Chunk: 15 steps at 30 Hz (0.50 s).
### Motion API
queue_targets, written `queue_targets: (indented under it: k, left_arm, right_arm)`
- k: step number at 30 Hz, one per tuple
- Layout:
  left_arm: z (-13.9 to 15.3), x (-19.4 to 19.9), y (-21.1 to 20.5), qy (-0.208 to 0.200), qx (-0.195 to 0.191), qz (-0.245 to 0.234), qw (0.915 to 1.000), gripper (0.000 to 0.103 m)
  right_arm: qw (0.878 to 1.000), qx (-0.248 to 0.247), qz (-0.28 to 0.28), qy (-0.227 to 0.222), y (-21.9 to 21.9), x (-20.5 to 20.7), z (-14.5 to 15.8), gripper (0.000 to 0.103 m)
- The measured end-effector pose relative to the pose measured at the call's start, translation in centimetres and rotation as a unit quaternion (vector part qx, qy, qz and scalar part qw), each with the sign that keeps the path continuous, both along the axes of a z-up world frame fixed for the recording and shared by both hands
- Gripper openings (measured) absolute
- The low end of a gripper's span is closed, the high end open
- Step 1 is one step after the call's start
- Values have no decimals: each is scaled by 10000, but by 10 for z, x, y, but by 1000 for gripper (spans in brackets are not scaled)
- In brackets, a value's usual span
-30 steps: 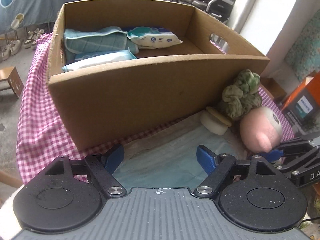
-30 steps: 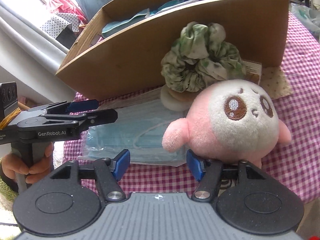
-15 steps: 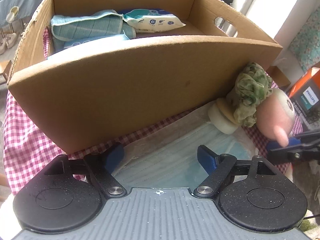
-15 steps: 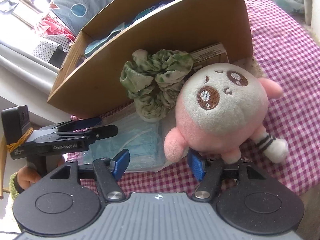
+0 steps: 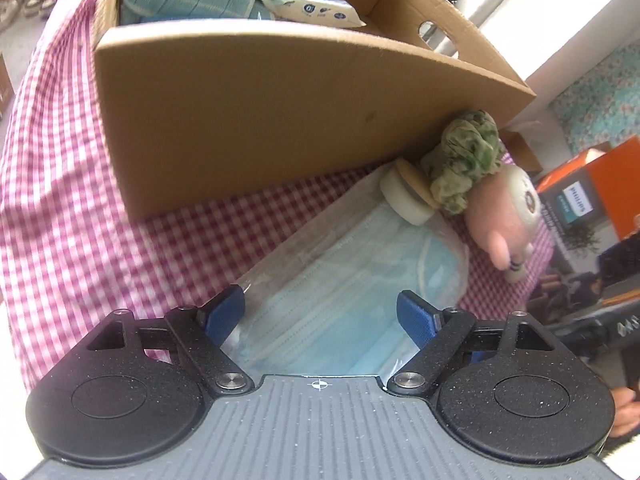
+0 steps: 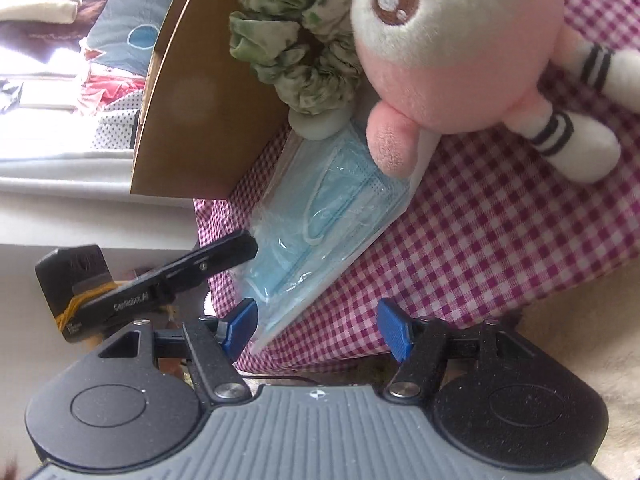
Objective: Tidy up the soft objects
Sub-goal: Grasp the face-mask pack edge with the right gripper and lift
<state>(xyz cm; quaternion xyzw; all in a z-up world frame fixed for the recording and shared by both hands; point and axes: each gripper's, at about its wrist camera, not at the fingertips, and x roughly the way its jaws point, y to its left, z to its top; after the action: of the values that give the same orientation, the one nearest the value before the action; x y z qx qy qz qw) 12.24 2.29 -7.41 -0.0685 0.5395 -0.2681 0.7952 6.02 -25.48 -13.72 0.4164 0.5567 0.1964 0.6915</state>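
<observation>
Left wrist view: left gripper (image 5: 320, 310) hangs wide, straddling the bagged masks (image 5: 352, 284) without pinching; right gripper (image 6: 314, 326) gapes empty at the bag's corner. Reaching step, I judge. Next: close on the bag, lift it into the box (image 5: 280, 120).
</observation>
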Motion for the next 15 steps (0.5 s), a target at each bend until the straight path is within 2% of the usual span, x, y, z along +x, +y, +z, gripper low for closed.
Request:
queue_targets:
  k: [4, 8, 9, 12, 15]
  left_arm:
    - [-2, -18, 13, 351, -322, -58, 9988, 84]
    - [-5, -38, 17, 761, -727, -352, 9938, 84]
    - [-3, -41, 18, 726, -705, -352, 9942, 84]
    - [7, -49, 20, 268, -464, -242, 9983, 86]
    - [8, -42, 12, -15, -150, -194, 9997, 86]
  right_arm:
    - [9998, 123, -147, 17, -2, -2, -6, 69]
    - [9998, 37, -217, -27, 5, -5, -5, 68]
    - [9997, -1, -245, -34, 10, -4, -4, 68]
    - [9994, -44, -334, -53, 14, -8, -5, 68]
    - [9990, 20, -456, -33, 9, -9, -3, 67]
